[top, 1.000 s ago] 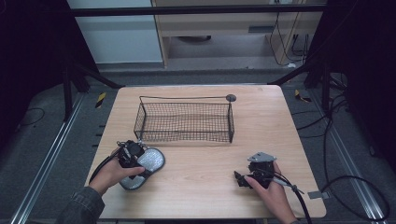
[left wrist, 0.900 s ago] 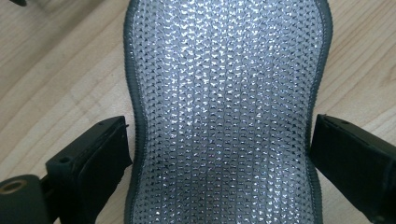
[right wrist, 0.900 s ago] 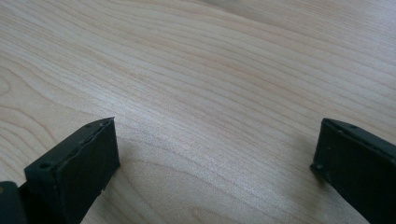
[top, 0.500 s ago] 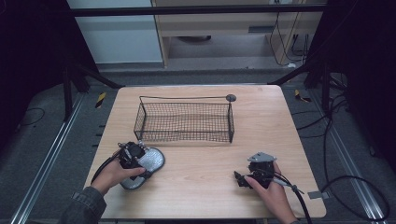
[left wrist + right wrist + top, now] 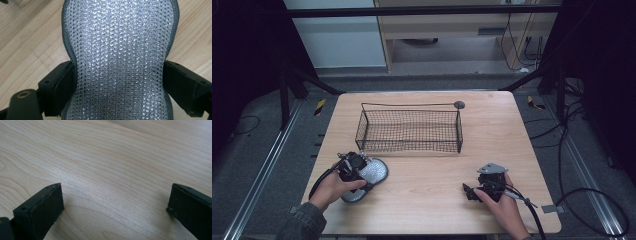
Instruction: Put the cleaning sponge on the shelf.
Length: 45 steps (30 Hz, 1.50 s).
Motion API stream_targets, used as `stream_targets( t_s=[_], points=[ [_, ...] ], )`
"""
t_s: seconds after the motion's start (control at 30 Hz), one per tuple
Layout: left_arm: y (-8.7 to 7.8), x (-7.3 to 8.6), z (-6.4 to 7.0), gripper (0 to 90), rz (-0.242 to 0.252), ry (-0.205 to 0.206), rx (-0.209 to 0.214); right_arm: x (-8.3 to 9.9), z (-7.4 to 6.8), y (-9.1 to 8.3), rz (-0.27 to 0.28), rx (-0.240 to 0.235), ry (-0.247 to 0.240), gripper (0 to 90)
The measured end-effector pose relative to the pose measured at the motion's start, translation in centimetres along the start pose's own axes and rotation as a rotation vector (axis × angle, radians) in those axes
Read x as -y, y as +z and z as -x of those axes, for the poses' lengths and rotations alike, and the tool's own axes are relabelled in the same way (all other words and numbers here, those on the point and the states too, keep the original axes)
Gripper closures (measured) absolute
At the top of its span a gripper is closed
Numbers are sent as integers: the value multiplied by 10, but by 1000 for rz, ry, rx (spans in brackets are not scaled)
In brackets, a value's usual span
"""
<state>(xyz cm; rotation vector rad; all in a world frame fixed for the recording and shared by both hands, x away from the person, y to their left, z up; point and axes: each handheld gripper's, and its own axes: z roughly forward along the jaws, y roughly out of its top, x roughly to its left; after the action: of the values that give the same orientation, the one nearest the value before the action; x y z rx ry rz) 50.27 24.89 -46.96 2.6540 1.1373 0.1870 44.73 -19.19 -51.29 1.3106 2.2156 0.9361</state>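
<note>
A silver mesh shoe insole (image 5: 373, 173) with a grey rim lies flat on the wooden table (image 5: 497, 135) at the front left. My left gripper (image 5: 357, 169) is right over it. In the left gripper view the two black jaws press on both sides of the insole's (image 5: 120, 50) narrow waist, so my left gripper (image 5: 119, 75) is shut on it. At the front right my right gripper (image 5: 469, 192) rests low over the table. Its jaws (image 5: 115, 202) stand wide apart with bare wood between them.
A black wire basket (image 5: 411, 131) with nothing in it stands in the middle of the table's far half, with a long wire handle along its back rim. Bare wood lies between the two grippers. Cables trail off the front right edge.
</note>
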Motion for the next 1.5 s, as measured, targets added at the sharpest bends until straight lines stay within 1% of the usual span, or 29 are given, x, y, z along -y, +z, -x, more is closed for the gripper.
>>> stream_targets(
  t_s=[0.03,0.17,0.27,0.43,0.63,0.73,0.87,1.2,1.33,1.43,1.5],
  points=[
    [-2,0,0,129,4,7,-4,0,0,0,0,0,0,4],
    [-10,3,0,133,36,10,-16,0,0,0,0,-1,-1,4],
    [-16,5,2,136,45,32,-20,0,0,0,-1,0,-1,4],
    [-24,8,4,140,65,49,-23,0,0,0,0,0,-1,4],
    [-33,9,10,141,92,81,-44,0,0,0,-1,-1,-2,4],
    [-38,8,11,142,102,105,-57,0,0,0,-1,-1,-1,4],
    [-44,5,13,142,116,124,-67,0,0,0,-1,-1,-1,4],
    [-52,-1,16,143,126,151,-81,0,0,0,0,-1,-2,4],
    [-60,-6,17,144,140,164,-88,0,0,0,0,-1,-2,4],
    [-68,-10,20,145,149,180,-97,0,0,0,0,-1,-2,4],
    [-74,-13,22,145,157,197,-104,0,0,0,0,-2,-3,4]
  ],
)
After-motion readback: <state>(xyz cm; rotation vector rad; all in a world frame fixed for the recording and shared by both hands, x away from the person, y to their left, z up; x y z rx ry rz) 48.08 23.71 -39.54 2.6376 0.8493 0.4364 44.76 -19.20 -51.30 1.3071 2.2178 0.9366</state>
